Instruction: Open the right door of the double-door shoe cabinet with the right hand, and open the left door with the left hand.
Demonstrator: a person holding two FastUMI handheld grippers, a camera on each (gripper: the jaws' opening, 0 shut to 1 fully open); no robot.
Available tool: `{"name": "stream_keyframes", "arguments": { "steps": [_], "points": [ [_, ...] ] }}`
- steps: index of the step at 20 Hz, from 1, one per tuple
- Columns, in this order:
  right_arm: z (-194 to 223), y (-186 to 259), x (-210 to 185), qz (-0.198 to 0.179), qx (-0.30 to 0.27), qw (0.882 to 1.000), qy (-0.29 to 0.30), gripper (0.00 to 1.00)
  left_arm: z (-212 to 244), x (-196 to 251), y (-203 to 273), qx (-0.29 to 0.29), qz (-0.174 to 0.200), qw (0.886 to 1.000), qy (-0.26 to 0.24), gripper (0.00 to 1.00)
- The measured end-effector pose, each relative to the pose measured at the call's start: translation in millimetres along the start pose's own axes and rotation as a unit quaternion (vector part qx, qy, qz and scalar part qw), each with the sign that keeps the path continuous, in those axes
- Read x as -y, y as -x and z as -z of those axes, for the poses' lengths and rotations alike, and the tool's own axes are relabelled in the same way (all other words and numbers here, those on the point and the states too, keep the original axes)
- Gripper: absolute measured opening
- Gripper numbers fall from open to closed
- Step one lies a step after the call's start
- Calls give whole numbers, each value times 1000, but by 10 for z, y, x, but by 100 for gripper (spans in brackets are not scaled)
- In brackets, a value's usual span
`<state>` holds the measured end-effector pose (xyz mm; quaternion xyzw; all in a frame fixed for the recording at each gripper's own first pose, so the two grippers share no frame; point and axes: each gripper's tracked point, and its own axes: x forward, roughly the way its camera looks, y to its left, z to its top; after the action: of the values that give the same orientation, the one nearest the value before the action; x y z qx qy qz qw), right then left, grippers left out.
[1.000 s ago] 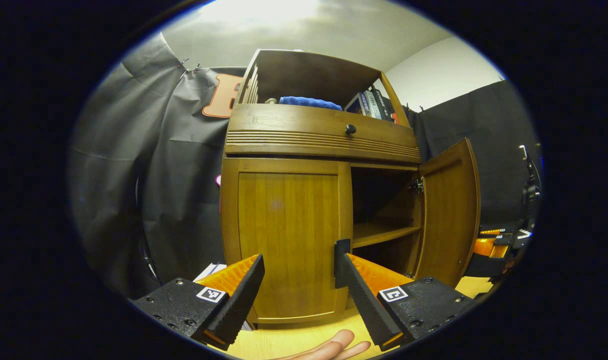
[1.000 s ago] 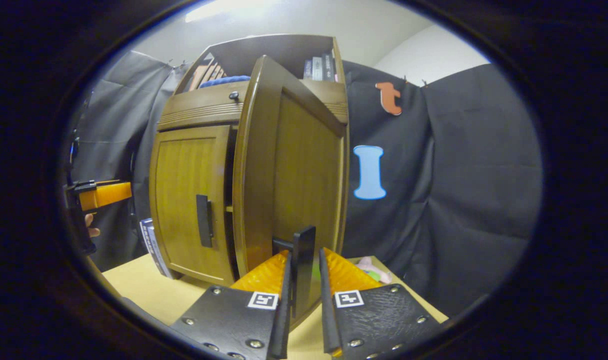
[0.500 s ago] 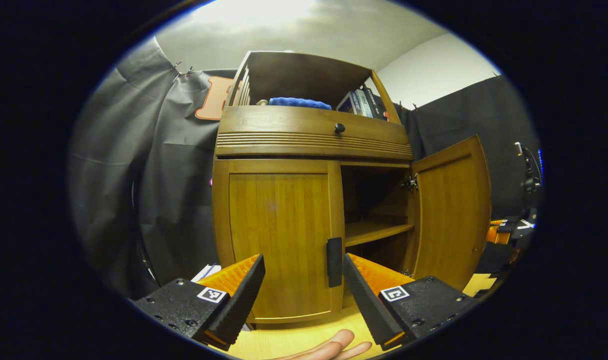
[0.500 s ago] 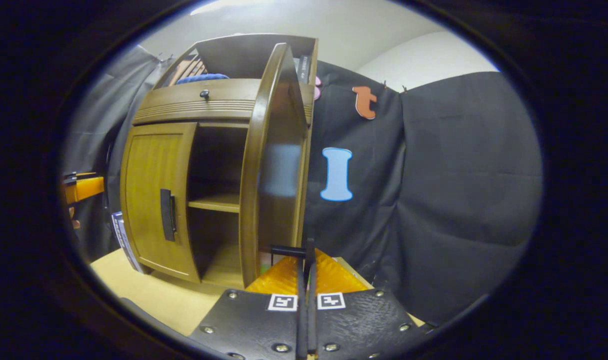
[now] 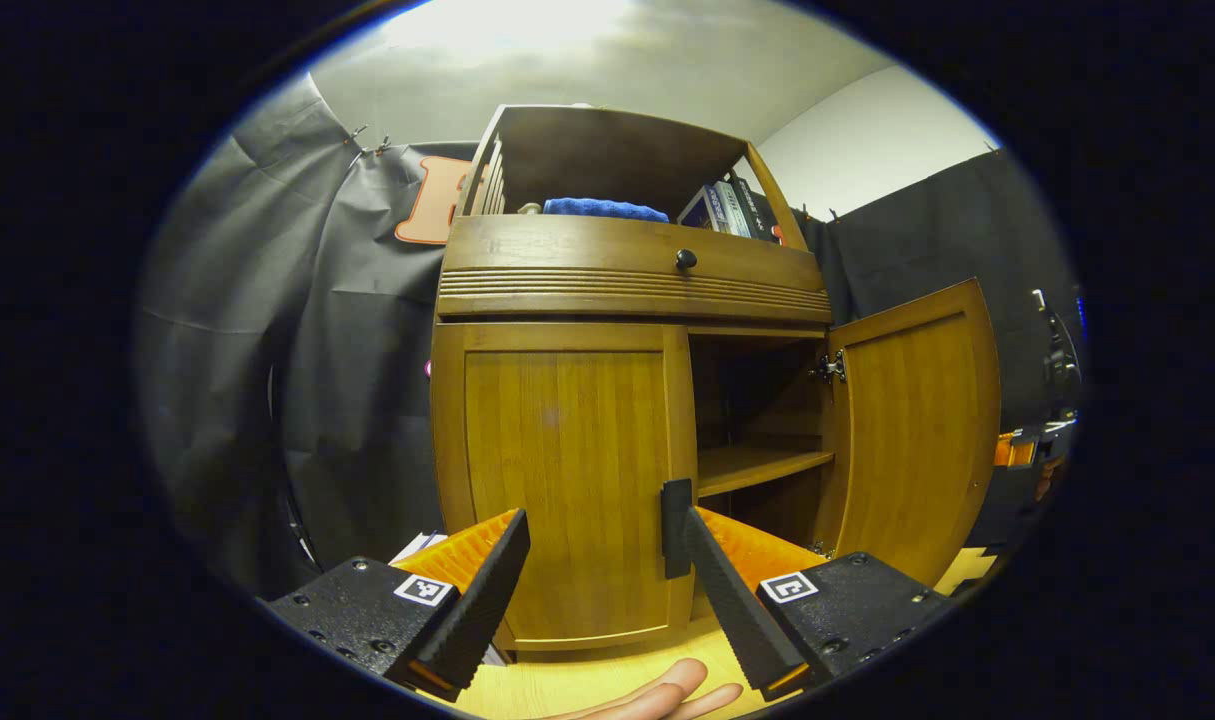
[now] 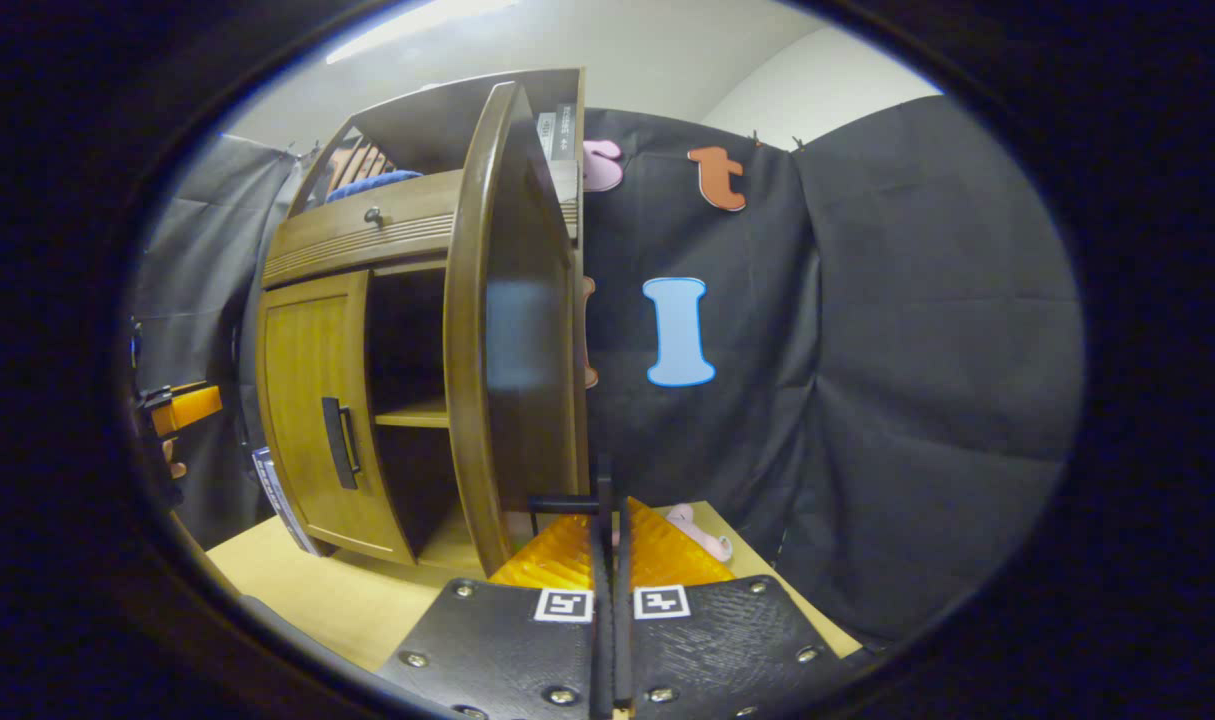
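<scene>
Two doors of a wooden shoe cabinet [image 5: 627, 290] are seen in different states: the right door [image 5: 912, 430] is swung wide open, while the left door [image 5: 562, 480] is shut flush against the cabinet front. The cabinet is stood on a pale wooden table [image 6: 337, 600], and a bare inner shelf [image 5: 757, 465] is exposed behind the open door. Above the doors, a drawer with a small dark knob [image 5: 685, 259] is seen, and a folded blue cloth [image 5: 603, 208] and a row of books [image 5: 732, 205] are kept in the cabinet's open top compartment.

In the left gripper view, the left gripper [image 5: 600, 560] is held with its fingers spread wide in front of the left door, the black handle [image 5: 675, 527] of that door lying just beside the right-hand finger, not clasped. A person's fingertips [image 5: 667, 695] are seen at the cabinet's foot.

In the right gripper view, the right gripper [image 6: 612, 560] is pressed closed on the thin black handle [image 6: 567, 503] of the right door, which is viewed edge-on. A pink object [image 6: 702, 530] is lain on the table beside the cabinet.
</scene>
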<state>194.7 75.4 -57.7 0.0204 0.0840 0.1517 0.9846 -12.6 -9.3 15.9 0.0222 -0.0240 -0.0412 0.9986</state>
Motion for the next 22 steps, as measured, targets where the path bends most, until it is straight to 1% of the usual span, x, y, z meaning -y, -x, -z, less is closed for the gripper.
{"name": "stream_keyframes", "arguments": {
  "steps": [1,2,3,9,11,14,17,21,22],
  "points": [
    [2,-31,50,-9,-1,1000,-1,5,11,-3,-6,-2,-1,1000,0,95],
    [-8,-39,97,-15,0,1000,0,1,14,-15,-18,-3,-2,1000,0,95],
    [-5,-53,114,-22,0,1000,1,1,23,-25,-23,-4,-4,1000,0,96],
    [-14,-113,234,-48,-4,999,-1,1,42,12,-73,-4,0,1000,8,95],
    [-30,-140,271,-61,-3,998,0,1,47,0,-98,-4,-3,1000,9,95],
    [-36,-140,319,-70,-3,998,-6,1,83,-11,-156,-5,-14,1000,5,96],
    [-38,-135,306,-69,3,998,-6,1,140,26,-283,-3,-20,1000,8,95],
    [-45,-106,254,-56,8,998,-3,1,310,155,-471,-20,-7,1000,13,95],
    [-45,-95,244,-52,9,999,3,3,334,184,-515,-20,-5,1000,12,95]
  ]
}}
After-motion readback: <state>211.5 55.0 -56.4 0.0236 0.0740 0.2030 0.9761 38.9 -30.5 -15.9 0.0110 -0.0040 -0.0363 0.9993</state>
